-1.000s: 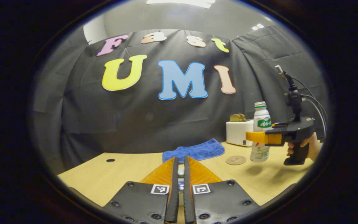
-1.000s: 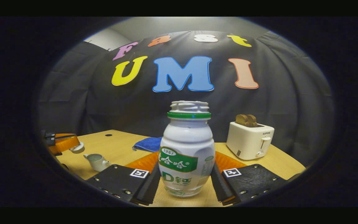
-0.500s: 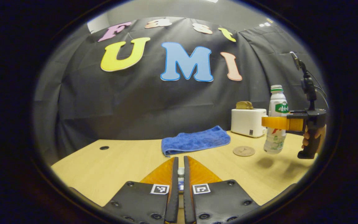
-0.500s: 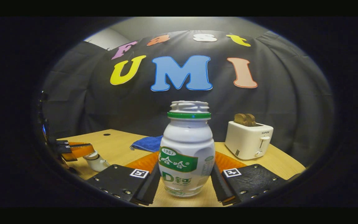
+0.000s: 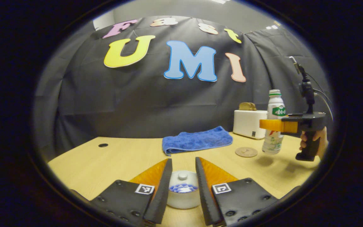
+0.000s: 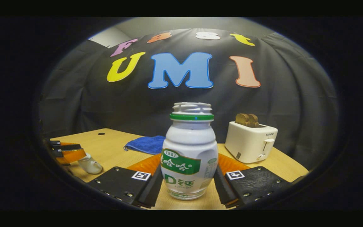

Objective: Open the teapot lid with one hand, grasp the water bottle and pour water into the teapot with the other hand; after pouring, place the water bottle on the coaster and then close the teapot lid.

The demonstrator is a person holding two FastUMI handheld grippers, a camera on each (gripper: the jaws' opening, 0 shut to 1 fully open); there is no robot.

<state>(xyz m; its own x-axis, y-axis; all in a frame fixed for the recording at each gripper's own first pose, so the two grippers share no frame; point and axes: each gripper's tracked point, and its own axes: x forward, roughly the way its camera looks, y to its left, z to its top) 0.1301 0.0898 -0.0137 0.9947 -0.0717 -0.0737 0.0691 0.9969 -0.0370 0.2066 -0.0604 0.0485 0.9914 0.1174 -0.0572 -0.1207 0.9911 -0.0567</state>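
Note:
The small white teapot stands on the wooden table between the spread fingers of my left gripper, which is open. Its lid, with a round knob and a blue pattern, rests on the pot and neither finger touches it. In the right gripper view the teapot shows at the far left under the left gripper. My right gripper is shut on the white uncapped water bottle. In the left gripper view that bottle hangs upright just above the table, right of the round coaster.
A folded blue towel lies at the back of the table. A white toaster with bread in it stands behind the coaster. A person's hand holds the right gripper's handle. A small hole marks the tabletop at the back left.
My left gripper, shut on the lid knob before, has opened and the lid now sits on the teapot. The right gripper keeps its hold on the bottle and has shifted slightly.

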